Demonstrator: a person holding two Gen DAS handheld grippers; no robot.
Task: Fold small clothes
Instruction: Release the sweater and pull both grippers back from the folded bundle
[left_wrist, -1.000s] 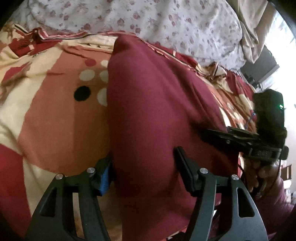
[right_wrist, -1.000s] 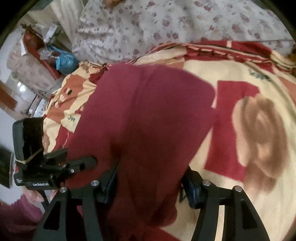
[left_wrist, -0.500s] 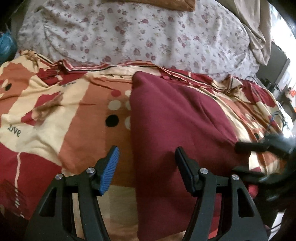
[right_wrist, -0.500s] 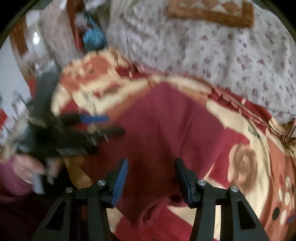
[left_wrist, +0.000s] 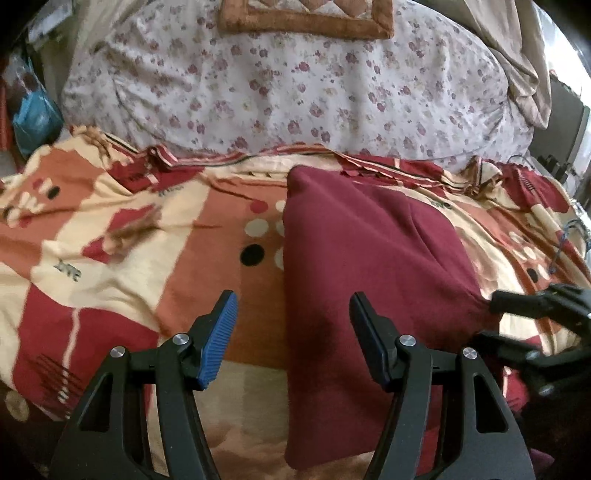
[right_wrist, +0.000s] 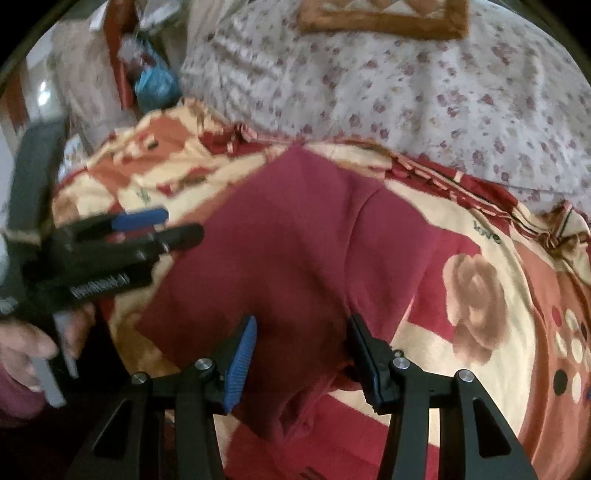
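A: Where is the maroon garment (left_wrist: 354, 258) at this moment?

B: It lies flat on the patterned bedspread (left_wrist: 110, 258), folded into a long shape. Its far corner is near the floral pillow (left_wrist: 280, 85) at the head of the bed.

A: And the left gripper (left_wrist: 291, 325)? Does it hold something?

B: No. Its jaws stand apart, released. In the left wrist view the left edge of the garment is under the gap between them, but the blue pad (left_wrist: 218, 339) is over the bedspread and presses on nothing.

A: What about the right gripper (right_wrist: 301, 349)?

B: Its jaws have just been closing a little, yet they also stand apart above the near end of the garment, and the pads do not press on the cloth. The garment is a bit bunched there.

A: Do you see the person?

B: Only a hand (right_wrist: 26, 347) on the handle of the left gripper, in the right wrist view, and it is blurred.
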